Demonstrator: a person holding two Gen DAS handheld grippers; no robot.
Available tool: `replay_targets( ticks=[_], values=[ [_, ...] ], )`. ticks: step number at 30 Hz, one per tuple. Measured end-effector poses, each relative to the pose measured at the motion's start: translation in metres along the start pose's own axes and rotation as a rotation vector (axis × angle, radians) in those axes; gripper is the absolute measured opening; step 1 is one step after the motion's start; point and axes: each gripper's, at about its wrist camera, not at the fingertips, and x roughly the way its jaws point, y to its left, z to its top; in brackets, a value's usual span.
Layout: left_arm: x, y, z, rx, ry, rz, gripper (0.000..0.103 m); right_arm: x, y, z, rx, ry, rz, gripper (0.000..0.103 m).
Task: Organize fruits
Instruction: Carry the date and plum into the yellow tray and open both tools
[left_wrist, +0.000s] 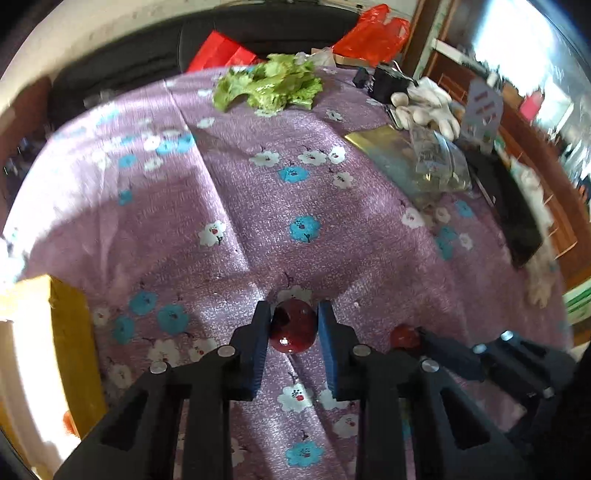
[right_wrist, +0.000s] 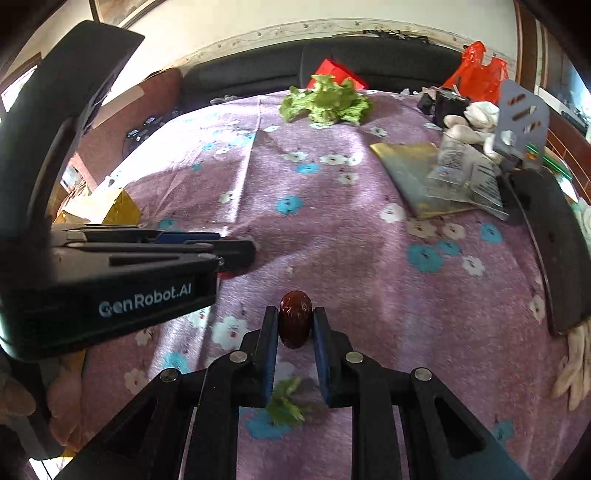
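Observation:
My left gripper (left_wrist: 293, 325) is shut on a round dark red fruit (left_wrist: 293, 330) and holds it just over the purple flowered cloth (left_wrist: 258, 206). My right gripper (right_wrist: 294, 321) is shut on an oblong dark red date (right_wrist: 294, 319), also low over the cloth (right_wrist: 332, 229). In the left wrist view the right gripper (left_wrist: 413, 338) shows at the lower right with its red date (left_wrist: 404, 336) at its tip. In the right wrist view the left gripper (right_wrist: 236, 254) reaches in from the left, with a bit of red under its tip.
A head of lettuce (left_wrist: 269, 85) lies at the far edge of the cloth. A small lettuce scrap (right_wrist: 286, 400) lies under the right gripper. Packets, a gold pouch (right_wrist: 417, 173), white gloves (left_wrist: 428, 105) and a black tray (right_wrist: 554, 243) crowd the right side. A yellow box (left_wrist: 70, 354) stands left.

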Motion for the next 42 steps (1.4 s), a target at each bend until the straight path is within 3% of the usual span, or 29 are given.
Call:
replay_targets(
  ticks=[6,15,19,22,26,33,42],
  values=[
    [-0.031,0.013,-0.017,-0.063,-0.015,-0.024,0.025,-0.015,-0.003,-0.007,0.031,-0.002,0.007,0.020],
    [-0.176,0.055,-0.094,-0.186,-0.165,-0.126,0.025,-0.082,0.040,-0.024,-0.034,-0.077,0.040,0.020],
    [-0.254,0.083,-0.145,-0.233,-0.261,-0.087,0.025,-0.122,0.085,-0.033,-0.119,-0.137,0.097,0.020],
    [-0.309,0.103,-0.183,-0.252,-0.314,-0.010,0.025,-0.145,0.126,-0.038,-0.183,-0.167,0.164,0.020],
    [-0.347,0.132,-0.217,-0.288,-0.360,0.084,0.025,-0.163,0.184,-0.046,-0.258,-0.177,0.282,0.021],
    [-0.320,0.177,-0.238,-0.380,-0.356,0.139,0.025,-0.147,0.248,-0.066,-0.344,-0.139,0.304,0.021],
    [-0.235,0.209,-0.222,-0.475,-0.278,0.064,0.025,-0.094,0.255,-0.063,-0.355,-0.076,0.210,0.021]
  ],
)
